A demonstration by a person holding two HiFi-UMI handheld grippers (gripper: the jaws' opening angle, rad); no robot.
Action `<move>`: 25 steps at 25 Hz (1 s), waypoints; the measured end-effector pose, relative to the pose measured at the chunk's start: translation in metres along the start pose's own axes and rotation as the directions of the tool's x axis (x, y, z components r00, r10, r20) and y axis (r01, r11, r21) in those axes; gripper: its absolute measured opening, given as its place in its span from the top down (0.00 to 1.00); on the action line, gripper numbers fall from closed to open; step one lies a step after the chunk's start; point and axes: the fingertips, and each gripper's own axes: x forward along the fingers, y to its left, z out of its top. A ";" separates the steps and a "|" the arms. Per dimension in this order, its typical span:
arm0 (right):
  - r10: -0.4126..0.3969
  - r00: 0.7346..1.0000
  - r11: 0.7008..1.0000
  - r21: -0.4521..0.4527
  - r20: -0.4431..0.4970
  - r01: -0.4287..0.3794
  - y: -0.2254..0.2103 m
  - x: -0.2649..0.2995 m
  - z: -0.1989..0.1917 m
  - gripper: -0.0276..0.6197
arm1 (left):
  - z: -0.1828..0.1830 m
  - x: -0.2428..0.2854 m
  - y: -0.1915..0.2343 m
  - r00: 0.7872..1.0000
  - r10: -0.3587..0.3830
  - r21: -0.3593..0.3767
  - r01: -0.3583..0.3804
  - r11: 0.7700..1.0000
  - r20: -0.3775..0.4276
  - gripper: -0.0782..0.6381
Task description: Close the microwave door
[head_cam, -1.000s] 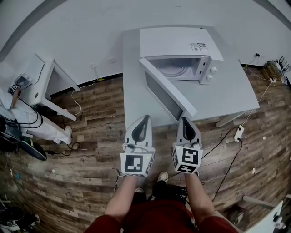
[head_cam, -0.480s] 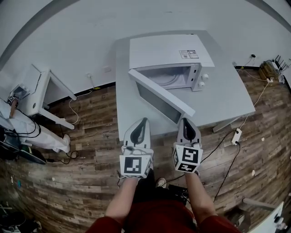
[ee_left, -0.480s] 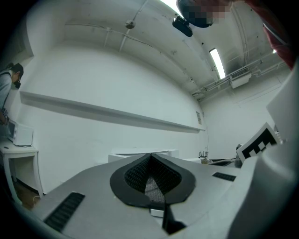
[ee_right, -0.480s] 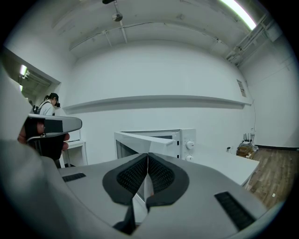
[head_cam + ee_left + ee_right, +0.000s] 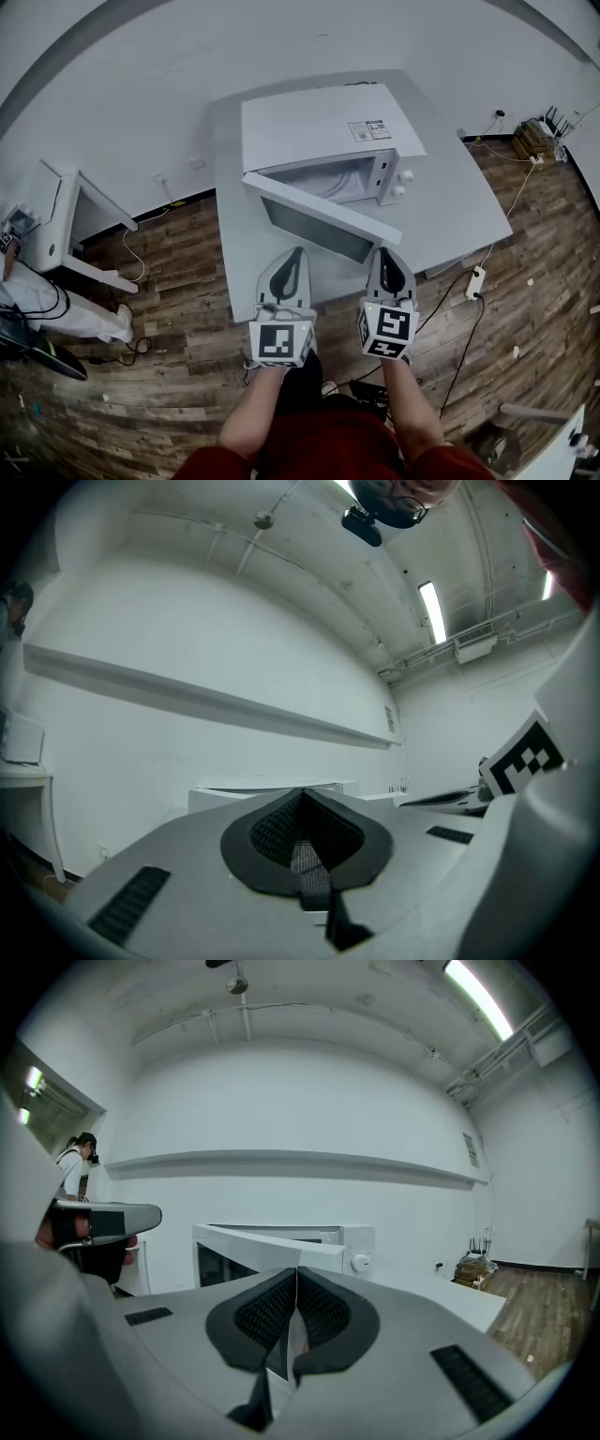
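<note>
1. Microwave stands on the grey table with its door swung well out, hinged at the left, its free edge pointing toward the person.
2. Left tongs are pinched together on nothing and hover in front of the door's window, apart from it.
3. Right tongs are likewise closed and empty, with their tip just beside the door's free edge. Whether they touch it cannot be told.
4. The step in hand looks like the push itself. The right tongs seem better placed, because pressing near the free edge, far from the hinge, gives the most leverage.
5. A good push would meet the door's outer face squarely and follow its arc away from the person toward the cavity, so the closed tip does not slip off the edge.
6. Finishing probably calls for a firm last press until the door latches beside the knobs. Too hard a shove might slide the microwave across the table.
</note>
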 end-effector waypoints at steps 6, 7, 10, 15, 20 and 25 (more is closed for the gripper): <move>-0.049 0.999 0.999 -0.007 -0.020 0.049 -0.011 0.036 0.000 0.91 | -0.005 0.042 0.013 1.000 0.000 -0.019 0.000 1.000 0.002 0.85; -0.056 0.998 0.998 -0.013 -0.023 0.056 -0.013 0.042 0.001 0.91 | -0.003 0.049 0.014 1.000 -0.004 -0.027 0.004 1.000 0.009 0.85; -0.084 0.996 0.996 -0.028 -0.029 0.083 -0.017 0.057 0.004 0.91 | -0.003 0.067 0.015 0.999 -0.030 -0.044 0.031 0.999 0.022 0.85; -0.123 0.992 0.992 -0.041 -0.041 0.121 -0.024 0.081 0.007 0.91 | -0.006 0.090 0.021 0.997 -0.071 -0.056 0.073 0.996 0.033 0.85; -0.144 0.989 0.989 -0.041 -0.042 0.142 -0.029 0.101 0.010 0.91 | -0.006 0.109 0.029 0.995 -0.085 -0.077 0.089 0.993 0.047 0.85; -0.128 0.991 0.991 -0.042 -0.044 0.126 -0.036 0.121 0.014 0.91 | -0.008 0.122 0.033 0.997 -0.070 -0.081 0.073 0.994 0.035 0.85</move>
